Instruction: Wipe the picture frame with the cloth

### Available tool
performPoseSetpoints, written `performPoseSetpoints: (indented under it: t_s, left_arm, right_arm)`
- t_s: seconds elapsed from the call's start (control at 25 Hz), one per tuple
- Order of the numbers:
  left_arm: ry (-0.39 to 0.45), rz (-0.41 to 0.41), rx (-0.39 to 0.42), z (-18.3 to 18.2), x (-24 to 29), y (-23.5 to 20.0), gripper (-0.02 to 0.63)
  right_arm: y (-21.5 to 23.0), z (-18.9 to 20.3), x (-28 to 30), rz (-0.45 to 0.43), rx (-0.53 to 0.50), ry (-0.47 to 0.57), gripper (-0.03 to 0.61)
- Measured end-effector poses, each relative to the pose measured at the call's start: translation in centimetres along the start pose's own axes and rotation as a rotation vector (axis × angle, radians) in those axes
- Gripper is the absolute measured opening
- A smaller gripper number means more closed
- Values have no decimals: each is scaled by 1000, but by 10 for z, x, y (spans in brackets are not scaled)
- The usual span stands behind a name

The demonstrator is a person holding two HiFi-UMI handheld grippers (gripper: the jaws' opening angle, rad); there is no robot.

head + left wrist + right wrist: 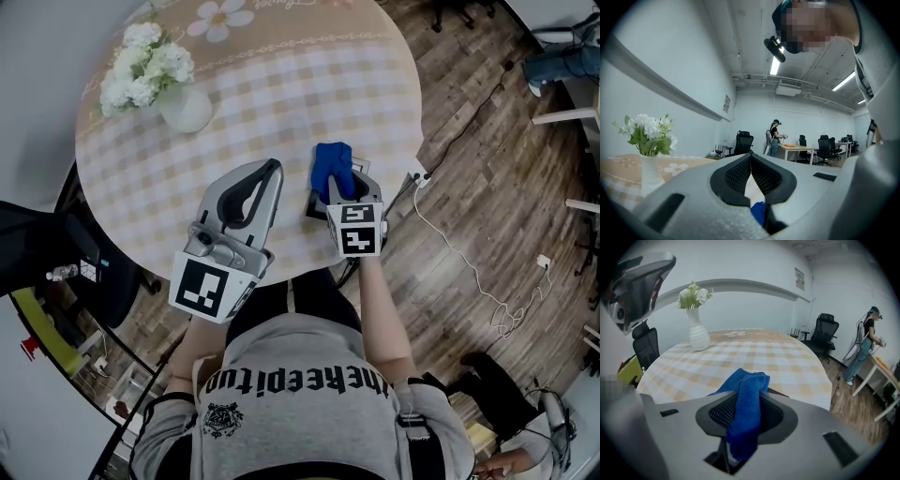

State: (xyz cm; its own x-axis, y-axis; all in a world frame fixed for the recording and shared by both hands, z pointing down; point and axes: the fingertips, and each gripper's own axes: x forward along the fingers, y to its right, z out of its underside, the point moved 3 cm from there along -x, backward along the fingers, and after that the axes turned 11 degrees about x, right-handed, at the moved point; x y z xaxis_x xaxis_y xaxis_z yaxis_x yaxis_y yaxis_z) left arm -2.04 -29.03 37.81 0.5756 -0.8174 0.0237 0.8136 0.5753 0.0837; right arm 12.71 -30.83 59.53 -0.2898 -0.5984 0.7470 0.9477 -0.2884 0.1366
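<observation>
My right gripper [339, 180] is shut on a blue cloth [333, 165], which bunches out past the jaws [747, 404]. It sits over a small dark picture frame [312, 204] that lies flat near the table's front edge. Only a thin dark edge of the frame [780, 393] shows beside the cloth in the right gripper view. My left gripper [275, 169] is held to the left of the frame, lifted off the table, its jaws closed tip to tip with nothing between them [751, 157]. A bit of the blue cloth [758, 213] shows below them.
The round table [309, 84] has a checked beige cloth. A white vase of white flowers [183, 105] stands at its back left. A cable [459, 253] runs over the wooden floor to the right. Office chairs, desks and a person stand far off.
</observation>
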Motion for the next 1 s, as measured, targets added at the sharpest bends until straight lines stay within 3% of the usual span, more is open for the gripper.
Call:
performPoseSetpoints:
  t_s: [0.4,1.0]
  left_arm:
    - [19,41,5,-6,7,13,18]
    - [23,90,7,-9,0,24,18]
  right_arm:
    - [47,9,-28,102,68,13,124]
    - [34,38,-47,66,126,21,122]
